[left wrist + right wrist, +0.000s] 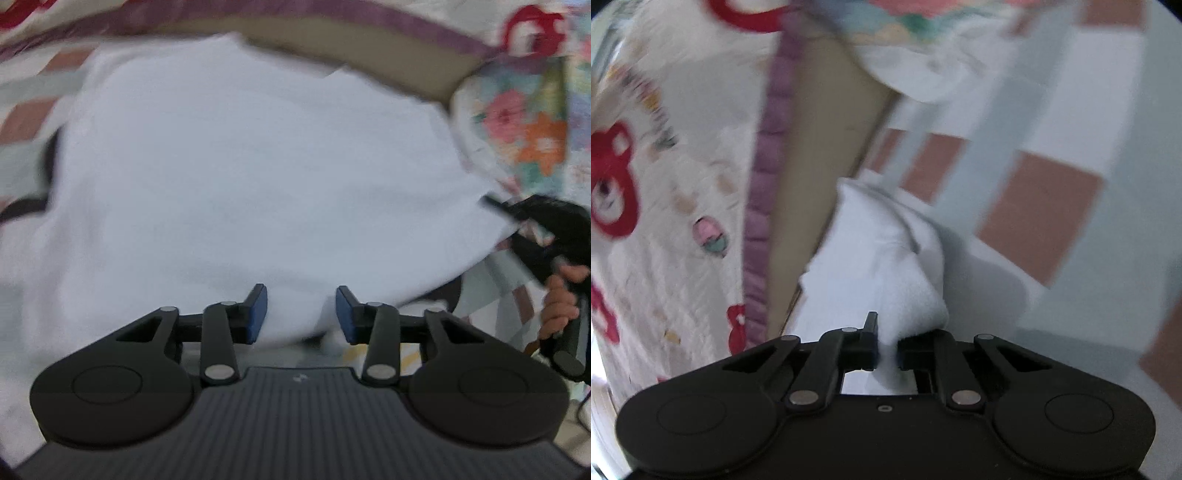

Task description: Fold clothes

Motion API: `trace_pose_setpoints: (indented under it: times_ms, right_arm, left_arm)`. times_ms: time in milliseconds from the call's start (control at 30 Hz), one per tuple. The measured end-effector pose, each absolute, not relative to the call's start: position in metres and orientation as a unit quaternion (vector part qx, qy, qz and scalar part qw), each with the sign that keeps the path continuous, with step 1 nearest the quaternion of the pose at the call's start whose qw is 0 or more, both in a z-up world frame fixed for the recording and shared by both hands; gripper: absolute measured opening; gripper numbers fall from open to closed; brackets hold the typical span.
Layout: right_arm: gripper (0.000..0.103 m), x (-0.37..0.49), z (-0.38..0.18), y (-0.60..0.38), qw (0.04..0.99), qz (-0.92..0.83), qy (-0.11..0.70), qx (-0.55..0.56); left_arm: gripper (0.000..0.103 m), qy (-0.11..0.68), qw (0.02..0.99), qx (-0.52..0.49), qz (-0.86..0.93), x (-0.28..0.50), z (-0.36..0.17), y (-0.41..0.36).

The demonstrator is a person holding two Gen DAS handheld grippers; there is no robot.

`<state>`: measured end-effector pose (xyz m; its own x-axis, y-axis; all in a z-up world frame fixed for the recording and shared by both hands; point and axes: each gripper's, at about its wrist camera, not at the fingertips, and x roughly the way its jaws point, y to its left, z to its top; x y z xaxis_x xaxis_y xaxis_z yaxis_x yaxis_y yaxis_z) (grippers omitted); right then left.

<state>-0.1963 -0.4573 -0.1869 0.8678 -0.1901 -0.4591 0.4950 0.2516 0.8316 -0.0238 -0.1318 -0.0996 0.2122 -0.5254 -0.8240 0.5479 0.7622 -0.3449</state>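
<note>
Right gripper [887,352]: fingers drawn nearly together, a bunched corner of the white cotton garment [886,266] pinched between the pads. Cloth rises out of the narrow gap in a peaked fold, so the grip reads as firm. In the left wrist view the same tool sits at the garment's far right edge, a bare hand [559,302] wrapped on its handle.

Left gripper [301,314]: fingers [256,314] part-open, blue pads facing each other. The near hem of the garment lies in the gap and sags between them, but neither pad visibly presses it; I read this side as released, not yet gripping. Motion blur keeps me from being sure of light contact.

Garment itself: spread wide and fairly flat on a bed, over a bedsheet with pale green and terracotta checks [1045,206]. Beyond it, a cream quilt with red bear print and purple trim [676,206], and a floral pillow [524,125] to the right.

Step in hand, as I judge it: securing two hem points before lifting a fold over. To do it well, close the left fingers on the hem before either hand travels, take one layer edge cleanly instead of a wad, and keep both grips level so the fold line stays straight. One-sided pull would skew the cloth.
</note>
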Motion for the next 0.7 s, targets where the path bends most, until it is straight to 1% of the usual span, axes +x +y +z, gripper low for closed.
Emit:
trace_pose_setpoints:
  times_ms: [133, 167, 233, 333, 400, 467, 567, 633, 700]
  right_arm:
    - [0.011, -0.177, -0.157, -0.459, 0.799, -0.177, 0.151, 0.554]
    - [0.011, -0.166, -0.148, -0.458, 0.806, -0.157, 0.160, 0.548]
    - [0.011, -0.143, -0.131, -0.455, 0.818, -0.117, 0.179, 0.533]
    - [0.011, -0.103, -0.099, -0.427, 0.874, -0.071, 0.215, 0.430]
    - [0.011, -0.075, -0.079, -0.398, 0.900, -0.027, 0.235, 0.367]
    - [0.011, -0.048, -0.057, -0.359, 0.919, 0.028, 0.252, 0.302]
    - [0.010, -0.017, -0.048, -0.307, 0.921, 0.096, 0.284, 0.250]
    - [0.010, 0.003, -0.041, -0.273, 0.918, 0.141, 0.303, 0.214]
    - [0.010, 0.017, -0.069, -0.248, 0.903, 0.152, 0.351, 0.196]
  left_arm:
    - [0.036, 0.463, 0.811, -0.017, -0.358, -0.011, -0.036, -0.081]
    - [0.036, 0.453, 0.817, -0.027, -0.355, -0.008, -0.030, -0.070]
    - [0.037, 0.442, 0.828, -0.051, -0.343, -0.003, -0.029, -0.052]
    - [0.037, 0.415, 0.835, -0.123, -0.341, -0.003, -0.046, -0.026]
    - [0.036, 0.414, 0.828, -0.164, -0.341, -0.001, -0.056, -0.015]
    - [0.036, 0.410, 0.828, -0.166, -0.344, 0.000, -0.056, -0.009]
    - [0.040, 0.398, 0.834, -0.167, -0.344, 0.009, -0.053, -0.002]
    - [0.041, 0.409, 0.827, -0.184, -0.338, 0.016, -0.060, 0.005]
    - [0.041, 0.425, 0.821, -0.194, -0.329, 0.020, -0.074, 0.011]
